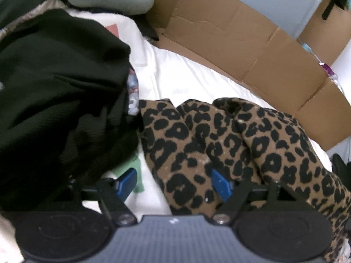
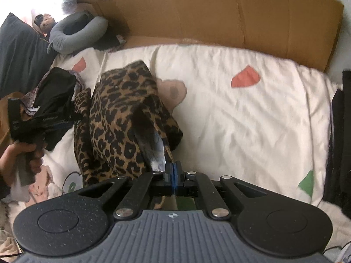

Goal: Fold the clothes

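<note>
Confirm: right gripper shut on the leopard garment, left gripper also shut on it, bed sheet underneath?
Not quite. The left gripper is open: the left wrist view shows its blue fingers spread wide, over the leopard garment without pinching it. The right gripper is shut on the garment's edge, and the bed sheet lies underneath.

- I count one leopard-print garment [image 2: 122, 114], lying on the bed [image 2: 252, 118].
- One black garment [image 1: 59, 92], beside it.
- One grey ring cushion [image 2: 76, 32].
- One cardboard sheet [image 2: 219, 15], along the far side.
- Two grippers: left gripper [image 1: 175, 180], right gripper [image 2: 173, 171].
- One hand [image 2: 19, 160] in my view.
</note>
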{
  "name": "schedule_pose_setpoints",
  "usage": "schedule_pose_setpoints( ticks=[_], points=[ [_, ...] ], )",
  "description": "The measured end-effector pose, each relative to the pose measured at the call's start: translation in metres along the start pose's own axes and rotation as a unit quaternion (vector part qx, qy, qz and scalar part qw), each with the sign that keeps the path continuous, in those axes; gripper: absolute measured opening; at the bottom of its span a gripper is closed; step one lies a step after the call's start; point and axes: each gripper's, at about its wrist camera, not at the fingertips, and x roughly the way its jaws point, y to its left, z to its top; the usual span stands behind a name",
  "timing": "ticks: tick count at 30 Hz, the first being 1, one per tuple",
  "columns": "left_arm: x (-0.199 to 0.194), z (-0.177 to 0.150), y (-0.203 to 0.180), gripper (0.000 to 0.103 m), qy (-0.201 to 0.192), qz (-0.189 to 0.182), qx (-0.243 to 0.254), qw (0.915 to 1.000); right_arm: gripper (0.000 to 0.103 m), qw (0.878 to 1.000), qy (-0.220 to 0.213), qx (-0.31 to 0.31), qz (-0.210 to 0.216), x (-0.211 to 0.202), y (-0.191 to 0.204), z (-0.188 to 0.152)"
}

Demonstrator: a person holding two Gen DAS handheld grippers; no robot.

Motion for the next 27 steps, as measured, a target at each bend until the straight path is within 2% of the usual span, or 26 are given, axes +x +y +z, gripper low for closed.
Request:
schedule_pose_setpoints(
  ticks=[1,3,4,5,7,12,17,22,27],
  points=[
    [0.004,0.001,0.003,0.077,0.001,-0.001,-0.006,1.0000,0.001,1.000,0.000,0.009,0.001,0.000,-0.003,0.000],
    [0.011,0.004,0.010,0.075,0.005,-0.001,-0.021,0.9998,0.010,1.000,-0.008,0.015,0.009,0.002,-0.004,0.004],
    [0.014,0.005,0.013,0.073,0.006,-0.004,-0.029,0.9996,0.031,1.000,-0.012,0.014,0.013,0.004,-0.003,0.007],
    [0.015,0.007,0.015,0.072,0.005,-0.008,-0.034,0.9994,0.055,1.000,-0.016,0.012,0.017,0.006,-0.002,0.010],
    [0.017,0.009,0.020,0.070,0.005,-0.015,-0.039,0.9991,0.067,0.999,-0.025,0.009,0.026,0.009,0.000,0.015],
    [0.017,0.012,0.028,0.065,0.006,-0.022,-0.046,0.9987,0.073,0.998,-0.045,0.002,0.048,0.018,0.004,0.030],
    [0.017,0.013,0.033,0.062,0.006,-0.025,-0.057,0.9981,0.088,0.996,-0.054,-0.011,0.069,0.034,0.012,0.042],
    [0.020,0.020,0.041,0.055,0.004,-0.029,-0.073,0.9969,0.089,0.996,-0.040,-0.026,0.072,0.058,0.023,0.055],
    [0.021,0.027,0.044,0.048,0.005,-0.035,-0.086,0.9957,0.089,0.995,-0.035,-0.019,0.095,0.078,0.029,0.076]
  ],
)
